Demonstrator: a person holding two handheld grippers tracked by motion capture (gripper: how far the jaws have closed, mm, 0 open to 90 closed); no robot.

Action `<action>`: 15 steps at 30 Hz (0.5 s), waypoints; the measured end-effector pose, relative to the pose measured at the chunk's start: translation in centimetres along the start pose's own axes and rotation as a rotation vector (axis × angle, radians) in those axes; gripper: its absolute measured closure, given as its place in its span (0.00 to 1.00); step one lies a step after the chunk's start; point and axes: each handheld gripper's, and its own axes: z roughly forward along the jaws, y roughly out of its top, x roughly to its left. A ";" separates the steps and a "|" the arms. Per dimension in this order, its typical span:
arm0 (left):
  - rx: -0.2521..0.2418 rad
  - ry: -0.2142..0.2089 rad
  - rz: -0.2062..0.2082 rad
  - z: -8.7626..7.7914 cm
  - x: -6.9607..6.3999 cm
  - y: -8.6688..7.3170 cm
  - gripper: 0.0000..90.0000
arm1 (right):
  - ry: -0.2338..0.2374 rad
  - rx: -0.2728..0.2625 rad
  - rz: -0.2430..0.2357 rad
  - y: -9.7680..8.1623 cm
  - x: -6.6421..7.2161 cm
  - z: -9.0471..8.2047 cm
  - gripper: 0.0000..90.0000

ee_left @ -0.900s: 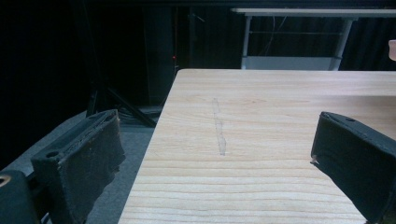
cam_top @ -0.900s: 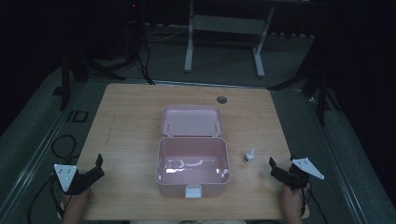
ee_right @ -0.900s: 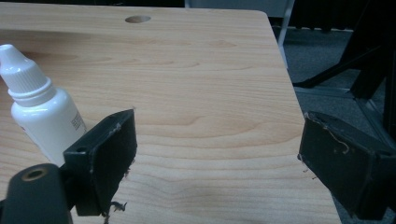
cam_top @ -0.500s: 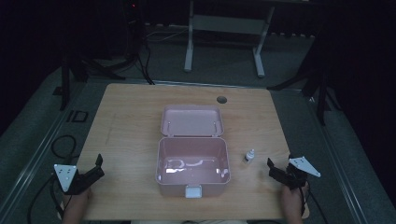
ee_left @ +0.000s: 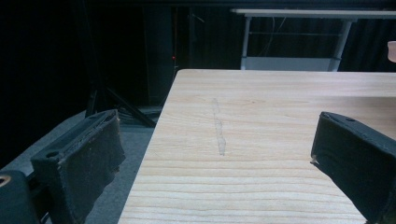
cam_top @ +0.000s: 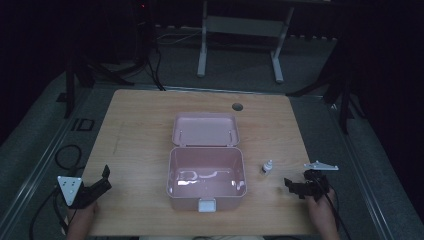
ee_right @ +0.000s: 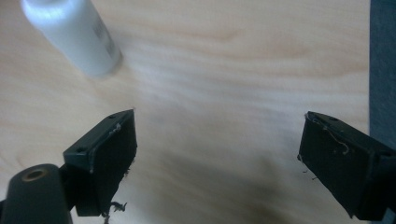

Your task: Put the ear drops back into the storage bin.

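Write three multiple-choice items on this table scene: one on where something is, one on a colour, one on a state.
1. Where does the small white bottle stand?
A. Inside the box
B. On the table, between the box and the right gripper
C. By the left gripper

2. What colour is the box?
A. Pink
B. Blue
C. Green

3. How is the box lid?
A. Shut and latched
B. Taken off and lying on the floor
C. Open, folded back away from the person

Answers:
1 B: the high view shows the bottle upright on the wooden table, apart from the box's right wall, with the right gripper's open jaws short of it.
2 A: walls, floor and lid are all pale pink.
3 C: the lid lies back behind the box, whose inside is open to view.
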 end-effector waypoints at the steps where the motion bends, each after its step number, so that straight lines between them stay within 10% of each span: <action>1: 0.000 0.000 0.000 0.0 0.0 0.0 0.03 | 0.000 0.000 0.000 0.0 0.0 0.0 0.12; 8: 0.001 0.000 0.002 0.0 0.0 0.0 0.03 | 0.070 0.205 -0.030 0.5 0.1 -0.2 0.12; 15: 0.001 0.001 0.003 0.0 0.0 0.0 0.03 | 0.080 0.386 -0.158 1.1 1.0 -0.4 0.12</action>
